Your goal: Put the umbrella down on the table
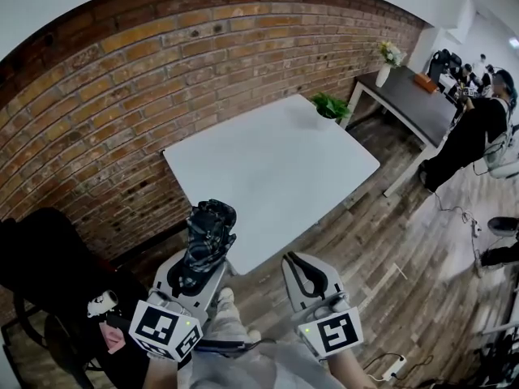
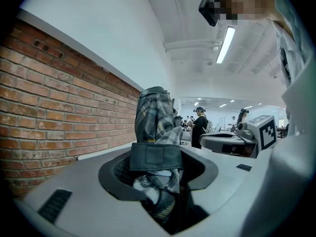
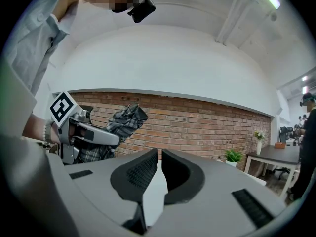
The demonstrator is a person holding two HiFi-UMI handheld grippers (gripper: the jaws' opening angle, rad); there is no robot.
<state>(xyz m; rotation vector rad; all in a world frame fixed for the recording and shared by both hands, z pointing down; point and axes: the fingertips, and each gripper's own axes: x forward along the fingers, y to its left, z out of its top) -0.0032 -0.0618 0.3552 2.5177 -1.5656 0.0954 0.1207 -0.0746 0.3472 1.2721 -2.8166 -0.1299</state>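
Item 1, left claw (image 2: 157,174): I see its jaws standing wide and clamped on the umbrella (image 2: 155,113), pads pressing the bundle from both sides.

Item 2, umbrella: folded and collapsed, fabric in a grey, black and pale plaid check, bunched in loose creases. A plain dark grey strap (image 2: 156,156) wraps round its middle, just above the jaws. The crumpled upper end rises out of the claw and leans forward; the lower end drops out of sight between the jaws. It is carried in the air at the near edge of the white table (image 1: 276,164), toward the near left corner, and does not rest on the surface.

Item 3, right claw (image 3: 159,169): jaws drawn together to a thin slit, nothing between them. It sits beside the left claw, also short of the table's near edge.

Item 4, surroundings: a small green plant (image 1: 330,105) at the table's far right corner; a brick wall (image 1: 122,79) along its left edge; a dark side table (image 1: 418,97) beyond, bearing a white vase of flowers (image 1: 388,59).
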